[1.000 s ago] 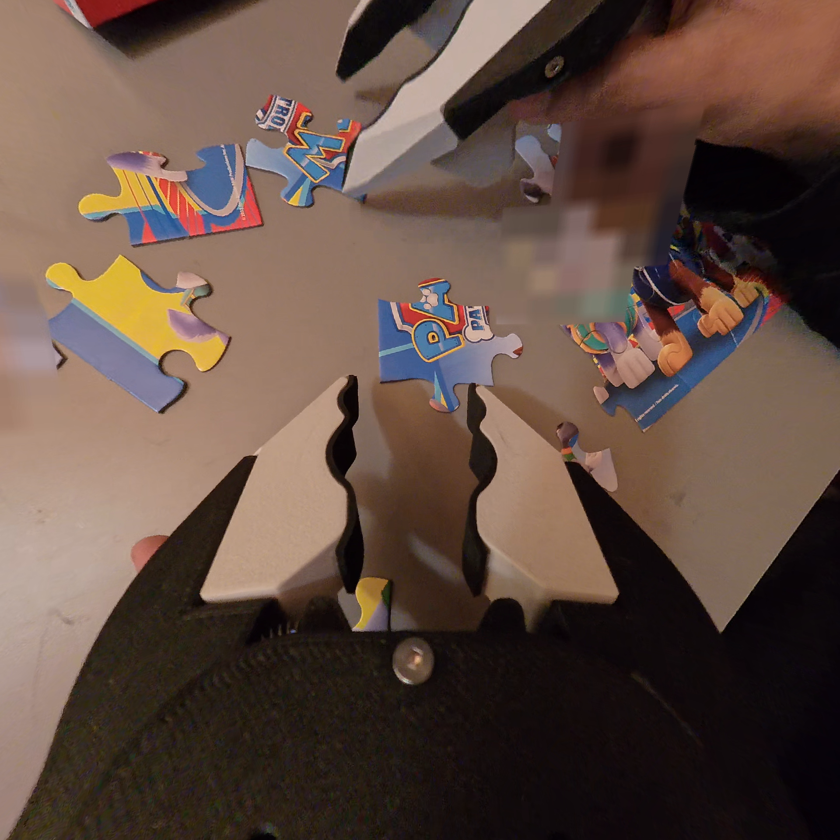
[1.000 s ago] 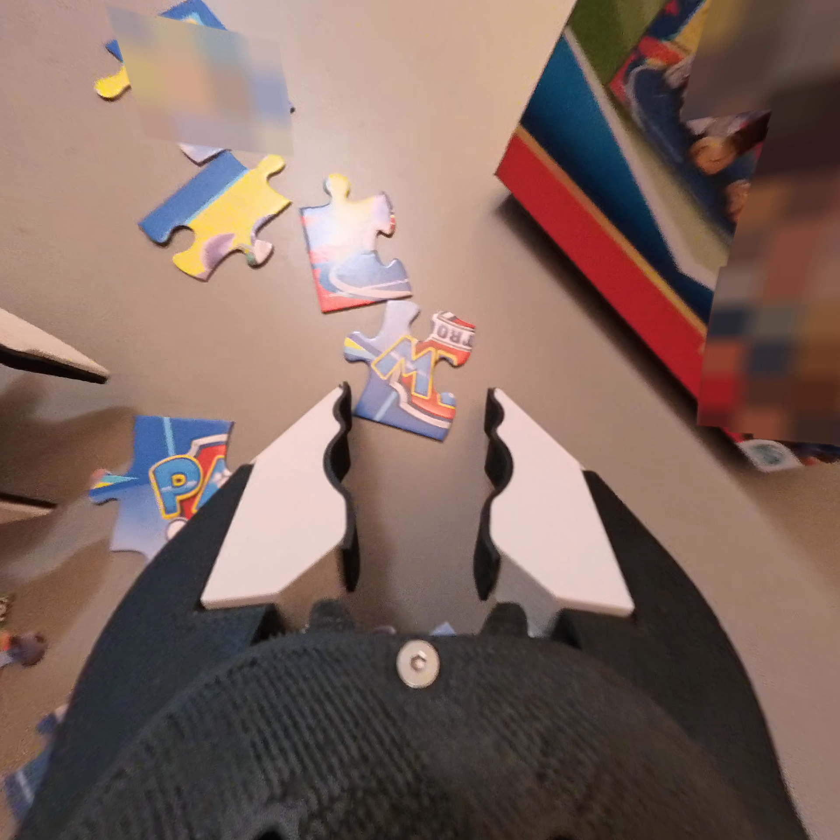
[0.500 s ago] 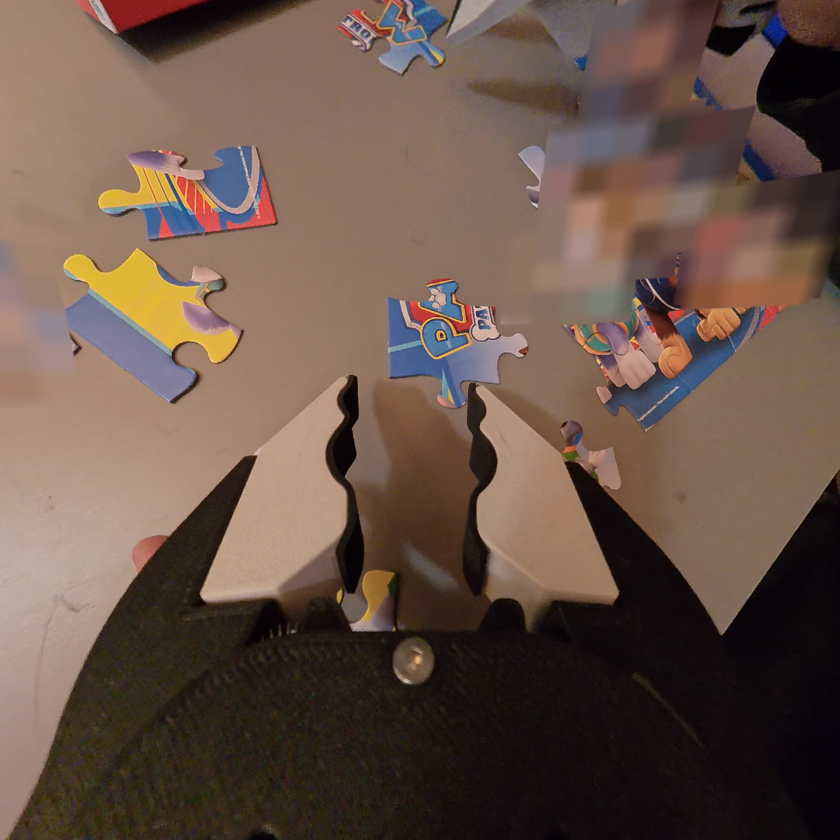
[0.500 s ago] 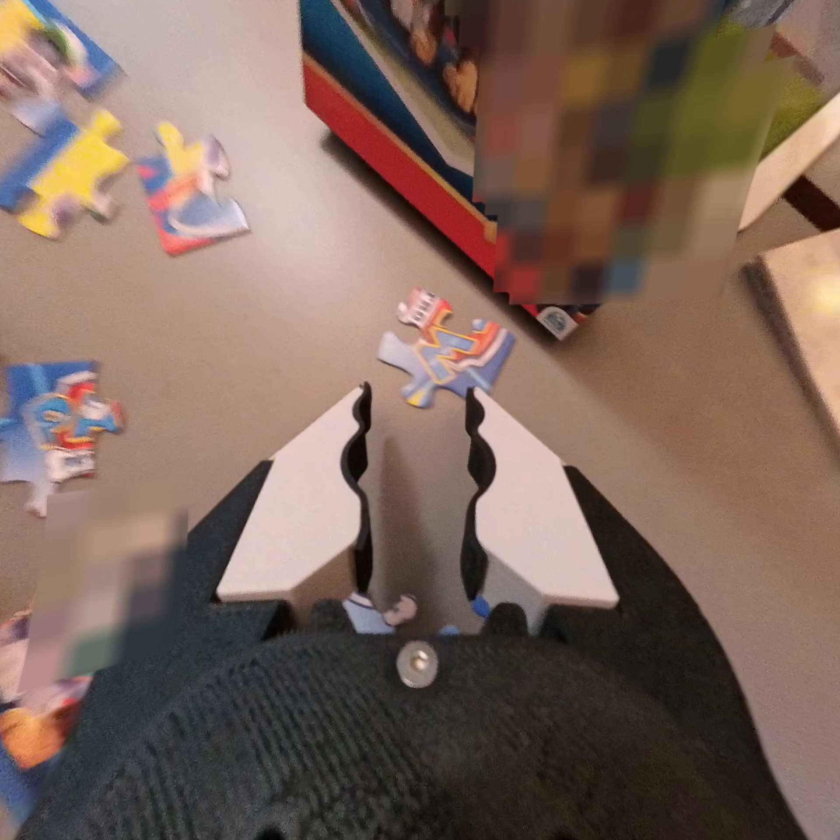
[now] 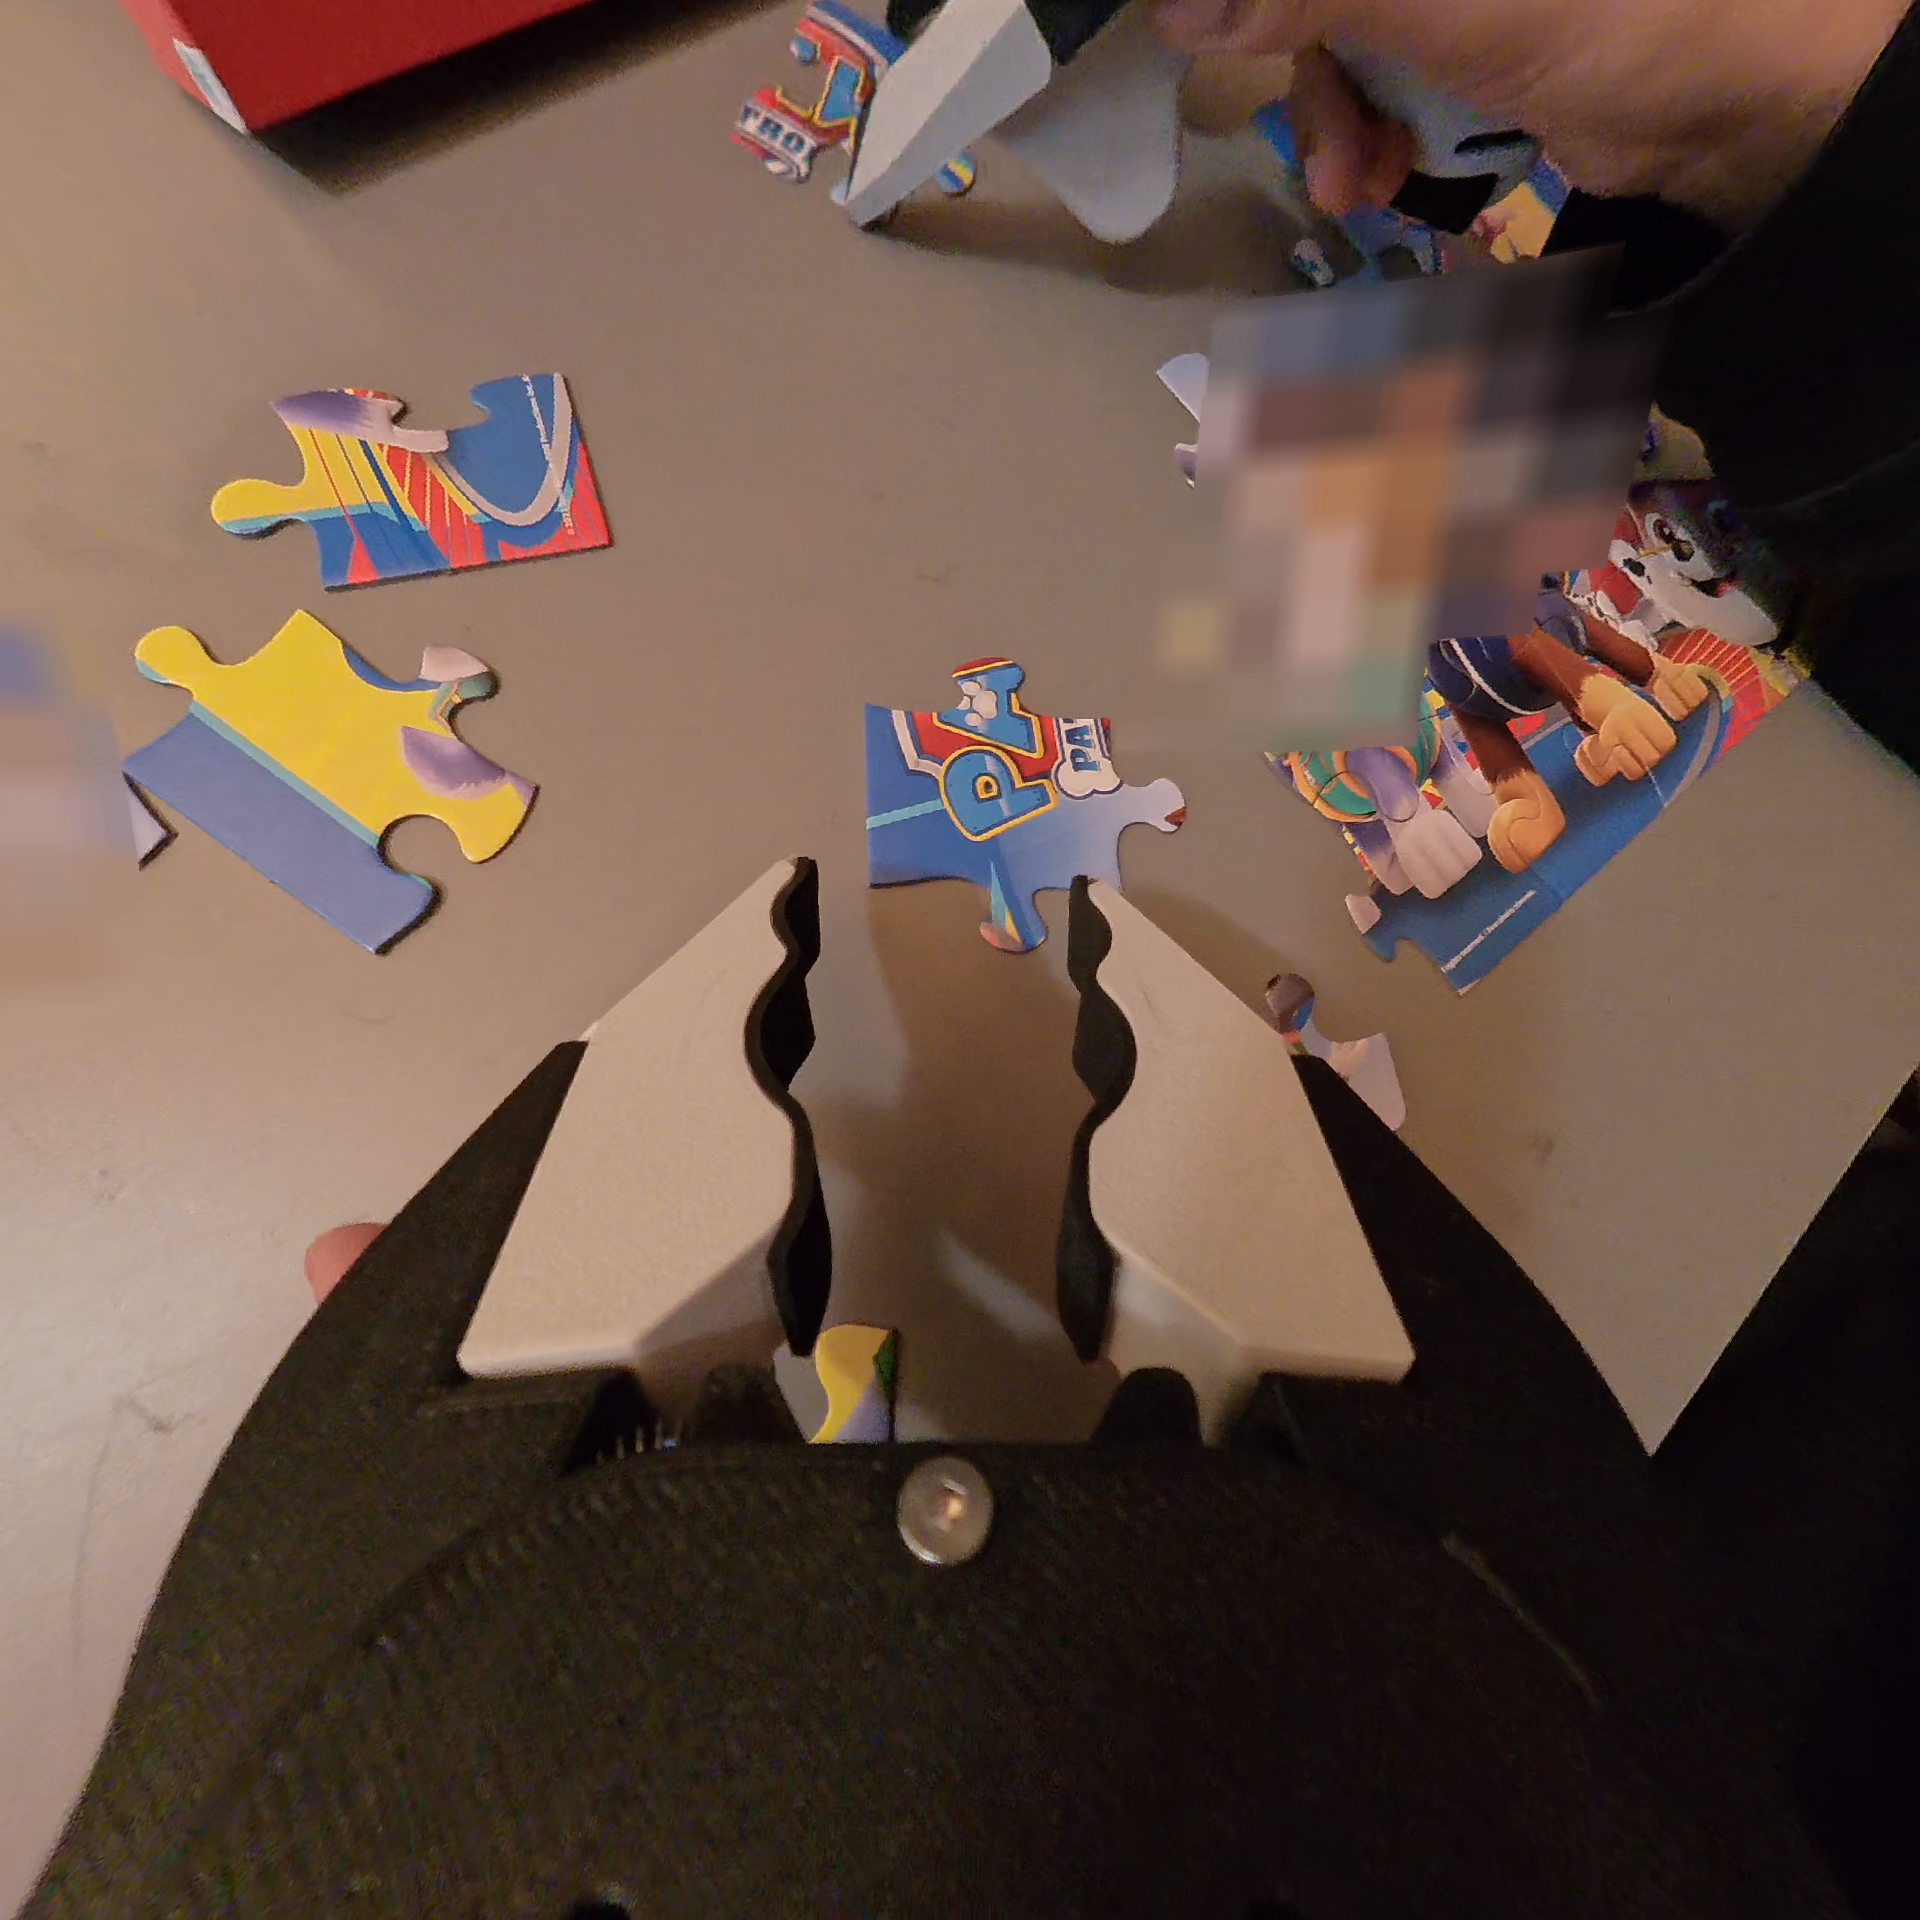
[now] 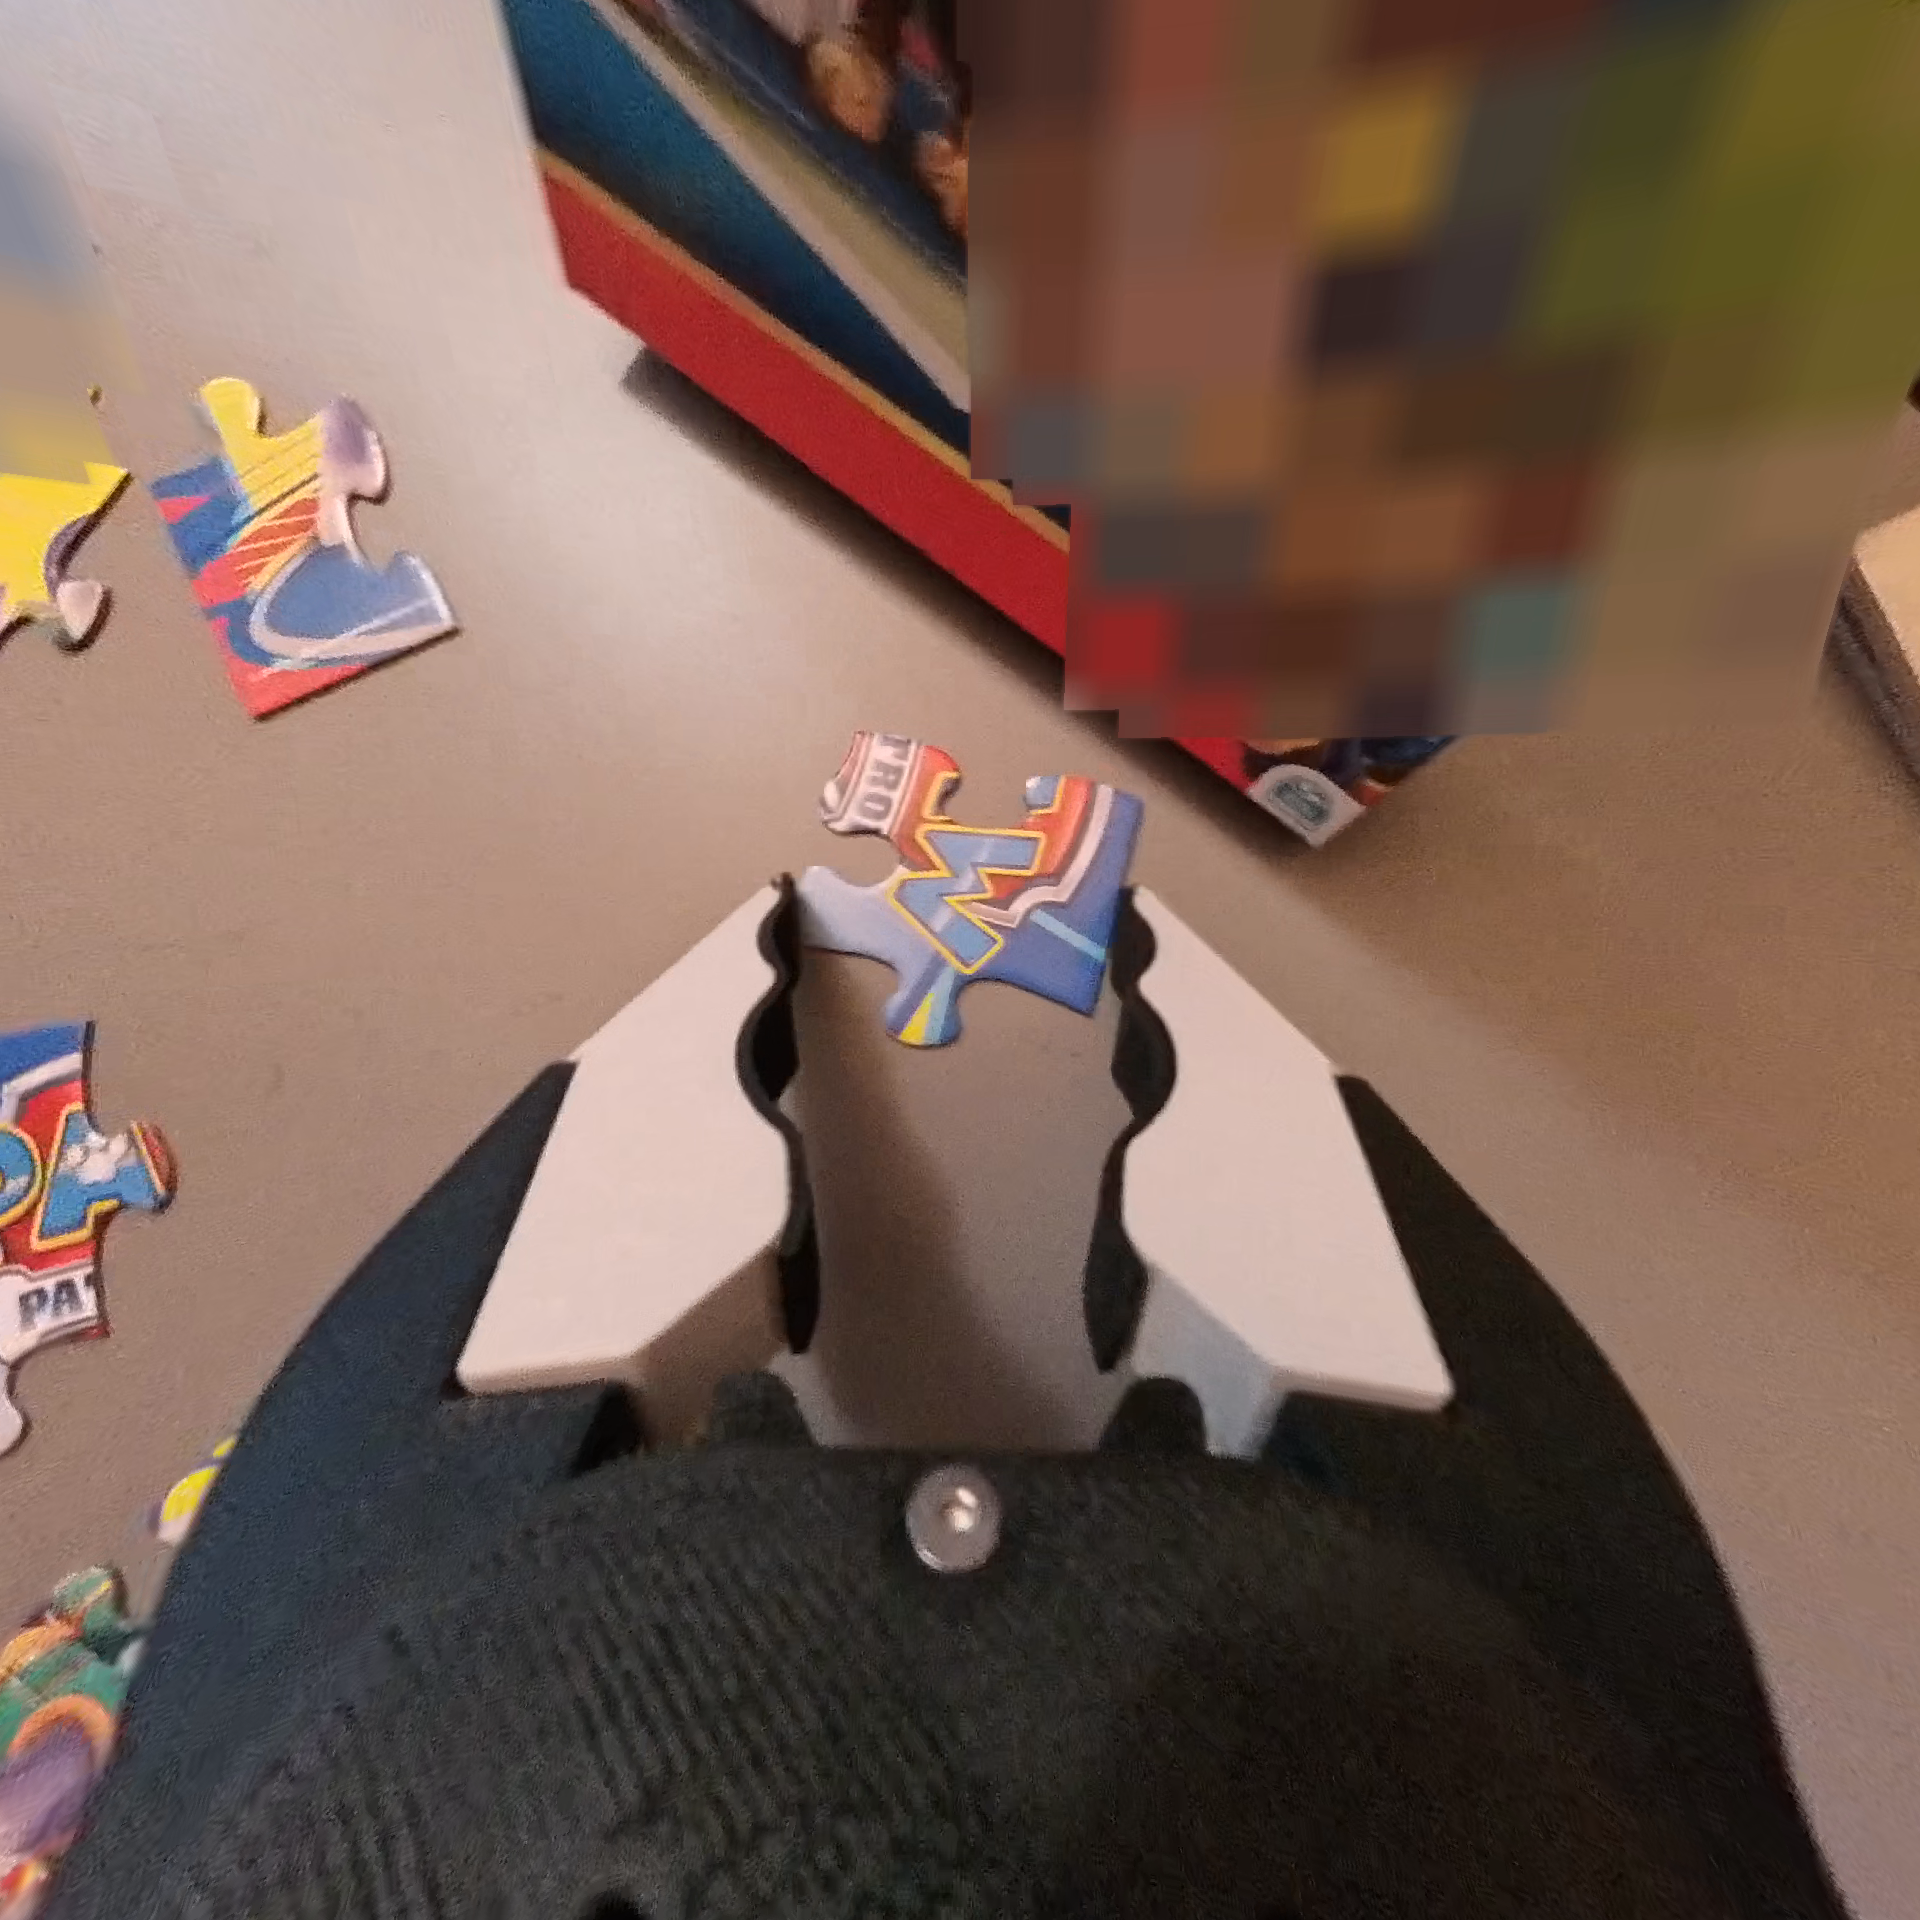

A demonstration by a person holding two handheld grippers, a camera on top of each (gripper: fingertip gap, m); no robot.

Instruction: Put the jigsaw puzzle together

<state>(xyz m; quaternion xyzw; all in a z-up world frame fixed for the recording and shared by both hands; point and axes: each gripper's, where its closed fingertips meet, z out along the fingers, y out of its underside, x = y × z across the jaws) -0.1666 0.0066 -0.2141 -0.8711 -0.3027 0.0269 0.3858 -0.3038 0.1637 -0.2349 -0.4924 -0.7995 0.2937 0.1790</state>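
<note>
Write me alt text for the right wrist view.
The right gripper has its fingers at either edge of a blue and red cardboard puzzle piece on a grey table. More pieces lie left; a red and blue box stands behind.

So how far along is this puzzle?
Early. Done: one cluster that looks joined. In hand: the right gripper straddles a red-blue piece; whether it grips is unclear. The left gripper is open and empty. Left: at least three loose pieces, such as the yellow piece.
</note>
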